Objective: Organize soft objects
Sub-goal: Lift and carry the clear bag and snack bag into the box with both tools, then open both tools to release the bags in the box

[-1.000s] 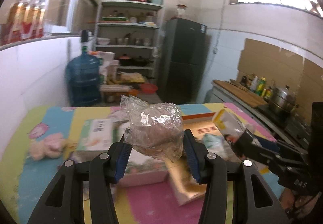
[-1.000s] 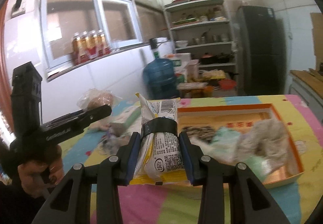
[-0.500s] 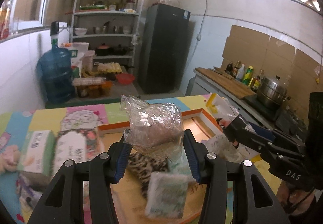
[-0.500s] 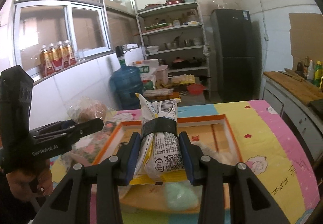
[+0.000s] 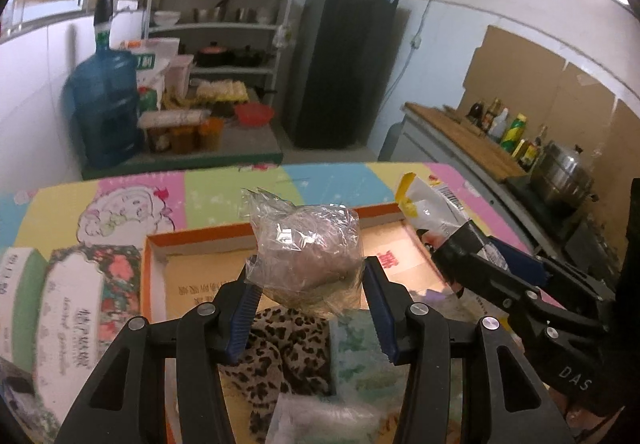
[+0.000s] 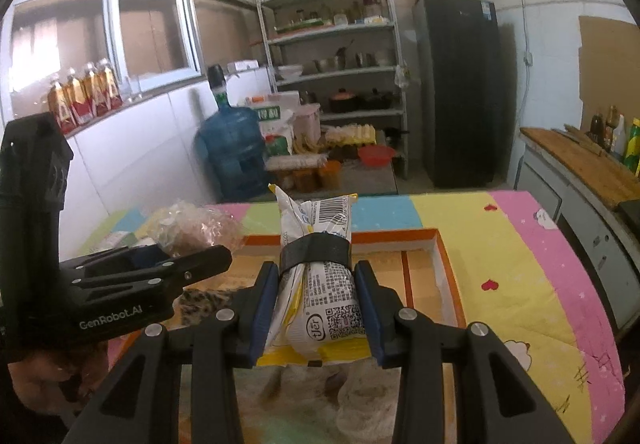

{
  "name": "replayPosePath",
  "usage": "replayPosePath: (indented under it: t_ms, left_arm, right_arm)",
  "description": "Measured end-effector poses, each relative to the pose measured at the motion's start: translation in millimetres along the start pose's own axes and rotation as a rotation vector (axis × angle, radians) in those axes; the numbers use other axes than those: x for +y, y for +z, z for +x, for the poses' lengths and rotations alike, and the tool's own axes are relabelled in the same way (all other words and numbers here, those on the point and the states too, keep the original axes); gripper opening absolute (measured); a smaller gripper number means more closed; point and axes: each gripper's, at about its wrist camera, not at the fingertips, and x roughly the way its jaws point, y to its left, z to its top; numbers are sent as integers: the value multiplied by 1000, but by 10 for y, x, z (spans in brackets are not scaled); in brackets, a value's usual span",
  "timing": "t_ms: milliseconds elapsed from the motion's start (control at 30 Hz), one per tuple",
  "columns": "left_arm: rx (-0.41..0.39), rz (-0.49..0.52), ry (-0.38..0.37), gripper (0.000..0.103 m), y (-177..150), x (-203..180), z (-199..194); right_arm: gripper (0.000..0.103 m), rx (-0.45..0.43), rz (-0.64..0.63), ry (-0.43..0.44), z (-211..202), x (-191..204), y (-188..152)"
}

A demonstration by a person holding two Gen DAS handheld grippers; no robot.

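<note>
Mid-task: left gripper (image 5: 310,310) clamps a clear bag (image 5: 306,252), right gripper (image 6: 316,314) clamps a snack pack (image 6: 320,284), both over the orange box (image 5: 192,240) already holding leopard cloth (image 5: 280,348) and 1 green pack (image 5: 356,356); 2 tissue packs (image 5: 60,308) left on tabletop (image 5: 224,188).

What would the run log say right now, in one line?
left hand-held gripper: holds clear bag | right hand-held gripper: holds packet | both over orange box

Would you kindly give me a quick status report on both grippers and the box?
Left gripper shut on clear plastic bag. Right gripper shut on white-and-yellow packet. Both over orange-rimmed cardboard box; leopard-print cloth already inside.
</note>
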Motion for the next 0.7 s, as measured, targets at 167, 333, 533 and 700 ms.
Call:
replayPosePath:
  t_ms: [167,333,533,700]
  left_arm:
    - [74,-3,22,52,-14,49,244]
    - [129,-17,18,52,-24,70,411]
    - [186,-28,3,53,-39,67,511]
    - [209,-45,-14,57,-45,85,549]
  right_arm:
    - [40,54,-2,-32,214,-54,-12]
    - [40,105,-7,-41,369,-71,-42]
    - [40,140,-11,-42,468,-82,-69]
    - [40,154,-4,-32,506,-94,-86]
